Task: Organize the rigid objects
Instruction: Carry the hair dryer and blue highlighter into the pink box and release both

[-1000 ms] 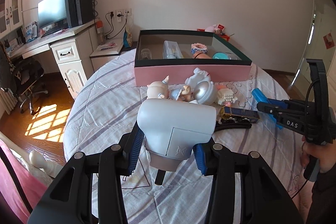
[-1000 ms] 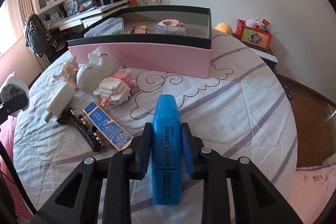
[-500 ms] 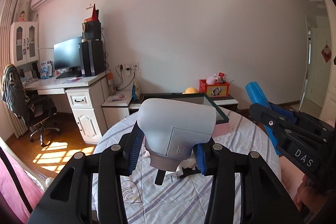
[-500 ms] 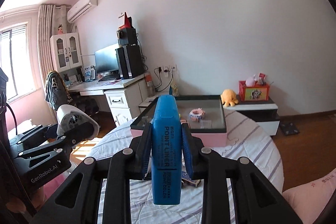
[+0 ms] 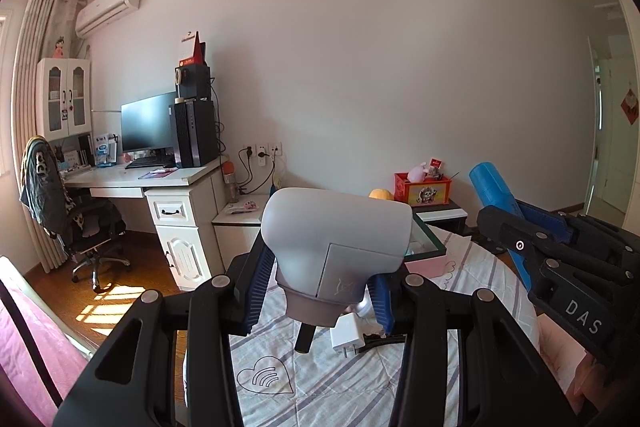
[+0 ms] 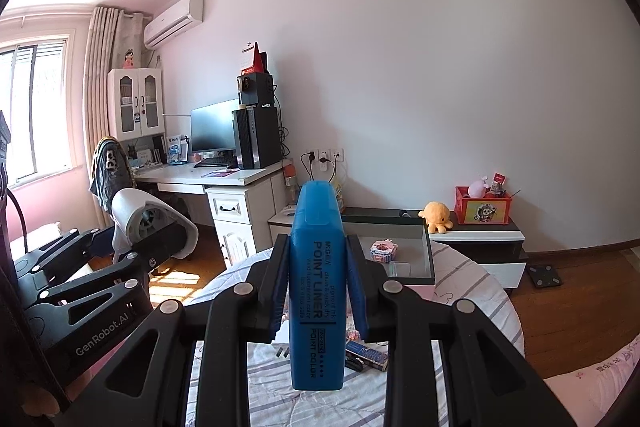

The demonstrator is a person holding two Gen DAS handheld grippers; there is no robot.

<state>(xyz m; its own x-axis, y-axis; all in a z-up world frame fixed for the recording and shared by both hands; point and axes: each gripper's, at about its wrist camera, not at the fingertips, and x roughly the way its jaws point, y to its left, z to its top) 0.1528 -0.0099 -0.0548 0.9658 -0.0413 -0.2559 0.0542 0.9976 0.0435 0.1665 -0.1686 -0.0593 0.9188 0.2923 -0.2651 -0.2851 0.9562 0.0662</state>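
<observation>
My left gripper point(image 5: 318, 291) is shut on a grey hair dryer point(image 5: 340, 239), held high above the round table point(image 5: 320, 379) with its striped cloth. My right gripper point(image 6: 318, 291) is shut on a blue highlighter point(image 6: 318, 283) that stands upright between the pads. Each gripper shows in the other's view: the right gripper point(image 5: 520, 227) with the highlighter point(image 5: 490, 187) at the right, the left gripper point(image 6: 132, 247) with the hair dryer point(image 6: 148, 223) at the left. The pink box with a dark rim point(image 6: 424, 255) lies beyond and below both, with small items inside.
A white charger plug point(image 5: 348, 335) and a dark hair clip point(image 5: 384, 341) lie on the cloth under the dryer. A blue-and-gold card point(image 6: 366, 351) lies near the highlighter. Behind stand a white desk point(image 5: 176, 203) with monitor, an office chair point(image 5: 80, 227) and a low cabinet point(image 6: 480, 239).
Both grippers rose and tilted up, so the table and its loose toys dropped low or out of view and the far wall fills the frames. Both still grip the same objects.
</observation>
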